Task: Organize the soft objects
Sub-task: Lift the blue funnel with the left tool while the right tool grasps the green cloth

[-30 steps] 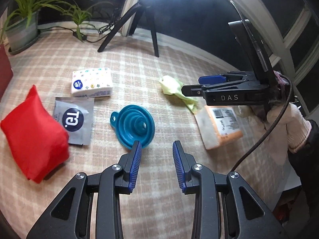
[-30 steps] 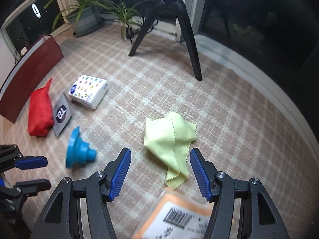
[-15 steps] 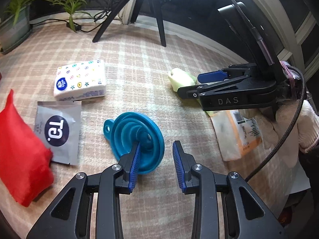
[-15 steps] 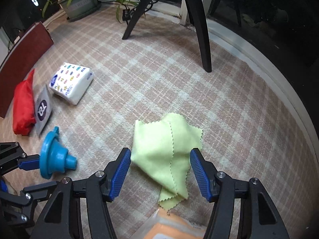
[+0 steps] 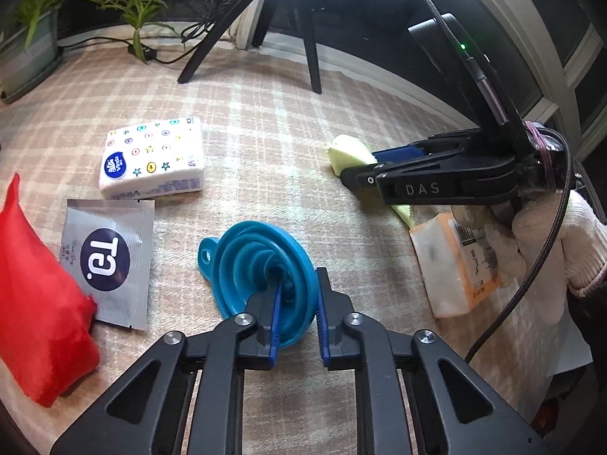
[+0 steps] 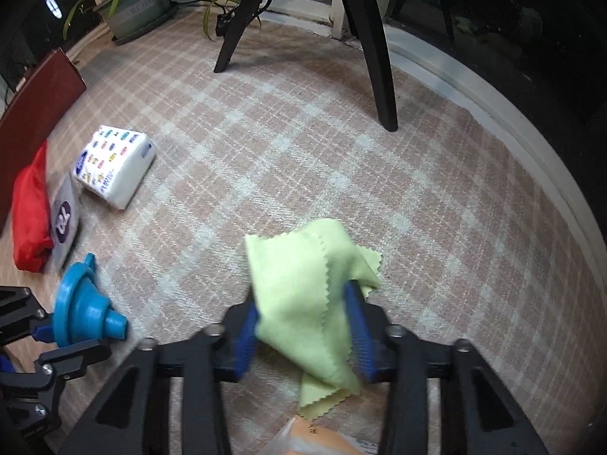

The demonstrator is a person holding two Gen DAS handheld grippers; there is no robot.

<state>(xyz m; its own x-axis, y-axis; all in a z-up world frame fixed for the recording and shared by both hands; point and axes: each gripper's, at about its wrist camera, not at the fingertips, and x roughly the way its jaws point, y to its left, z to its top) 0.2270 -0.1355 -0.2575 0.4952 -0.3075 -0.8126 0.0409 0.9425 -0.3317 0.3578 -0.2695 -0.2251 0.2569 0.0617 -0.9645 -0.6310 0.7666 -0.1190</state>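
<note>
Left gripper (image 5: 297, 305) clamped on funnel (image 5: 258, 265) rim; right gripper (image 6: 303, 326) closing, straddling green cloth (image 6: 303, 288) directly below, folds bunched between pads.

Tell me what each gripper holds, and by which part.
Left gripper: blue funnel, by its rim. Right gripper: jaws closing around green cloth's bunched middle.

Home room — potted plants (image 6: 132, 0), plaid rug (image 6: 303, 144), window.

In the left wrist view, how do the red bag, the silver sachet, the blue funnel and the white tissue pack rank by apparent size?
1. red bag, nearest, cut by the frame
2. blue funnel
3. silver sachet and white tissue pack look alike; unsure
</note>
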